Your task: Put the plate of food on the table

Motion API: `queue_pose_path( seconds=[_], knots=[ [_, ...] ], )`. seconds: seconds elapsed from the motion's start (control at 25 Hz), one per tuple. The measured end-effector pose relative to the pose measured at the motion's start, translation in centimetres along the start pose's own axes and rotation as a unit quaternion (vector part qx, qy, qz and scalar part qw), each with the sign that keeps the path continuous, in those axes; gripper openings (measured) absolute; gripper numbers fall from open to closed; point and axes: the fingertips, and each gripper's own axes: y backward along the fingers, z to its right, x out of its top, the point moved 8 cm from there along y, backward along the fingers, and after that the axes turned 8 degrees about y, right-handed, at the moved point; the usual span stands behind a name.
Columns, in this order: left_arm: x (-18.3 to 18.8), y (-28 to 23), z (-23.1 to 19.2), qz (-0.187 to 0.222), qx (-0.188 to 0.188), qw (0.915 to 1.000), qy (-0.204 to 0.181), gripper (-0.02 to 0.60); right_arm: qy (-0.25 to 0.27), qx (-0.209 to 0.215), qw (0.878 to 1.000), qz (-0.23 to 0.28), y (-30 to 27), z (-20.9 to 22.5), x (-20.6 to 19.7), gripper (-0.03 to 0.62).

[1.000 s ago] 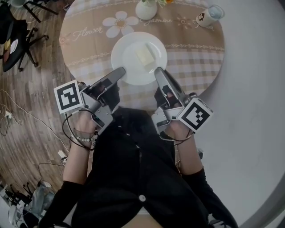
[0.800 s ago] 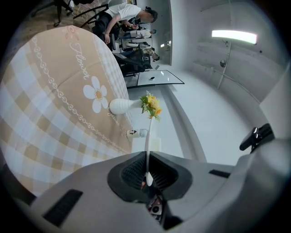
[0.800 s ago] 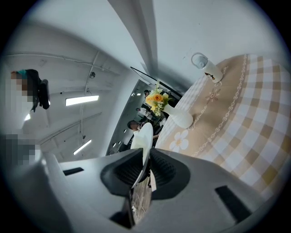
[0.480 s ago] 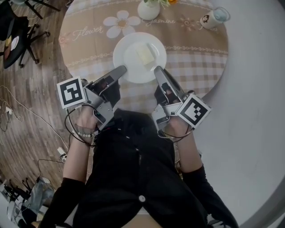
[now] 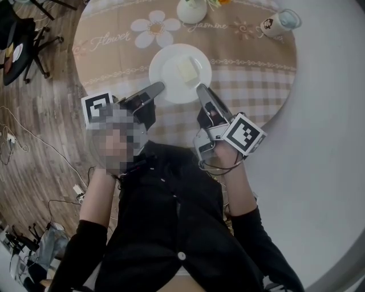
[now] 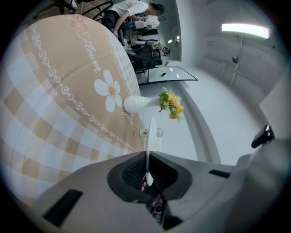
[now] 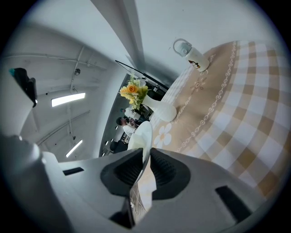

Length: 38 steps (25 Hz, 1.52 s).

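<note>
Your left gripper [image 5: 155, 90] is pinched down on the near-left rim of the white plate [image 5: 170, 61], jaws parted only by the rim's thickness; your right gripper [image 5: 201, 91] grips the near-right rim the same way; the plate, carrying a pale block of food [image 5: 187, 69], sits level over the round table [image 5: 251, 74], near the vase [image 5: 191, 10].

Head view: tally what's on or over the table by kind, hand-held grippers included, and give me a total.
Plate: 1
Food piece: 1
Vase: 1
Mug: 1
Hand-held grippers: 2, left and right, each shut on the plate's rim
Total: 6
</note>
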Motion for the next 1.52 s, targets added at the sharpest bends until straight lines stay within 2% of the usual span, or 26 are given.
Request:
queue_pose_path(
  seconds=[0.28, 0.48, 0.84, 1.04, 1.32, 1.52],
  knots=[
    [0.2, -1.0, -1.7, -0.009, 0.022, 0.9996, 0.013, 0.009, -0.032, -0.043, 0.998, -0.015, -0.1, 2.2, -1.3, 0.037],
    [0.7, -3.0, -4.4, -0.015, 0.033, 0.9990, 0.025, 0.009, -0.042, -0.060, 0.997, -0.029, -1.1, 5.4, -2.1, 0.037],
    [1.2, -5.2, -8.2, -0.025, 0.034, 0.9978, 0.052, 0.009, -0.053, -0.097, 0.992, -0.057, -1.8, 8.7, -3.4, 0.037],
    [1.3, -5.6, -9.7, -0.022, 0.048, 0.9965, 0.065, 0.009, -0.062, -0.110, 0.990, -0.070, -2.3, 10.0, -4.1, 0.037],
    [1.6, -6.0, -11.2, -0.024, 0.059, 0.9958, 0.065, 0.009, -0.076, -0.139, 0.983, -0.088, -2.9, 11.3, -5.1, 0.037],
    [1.8, -6.2, -11.6, -0.026, 0.067, 0.9957, 0.059, 0.009, -0.054, -0.161, 0.978, -0.122, -3.3, 11.7, -5.3, 0.054]
  ],
)
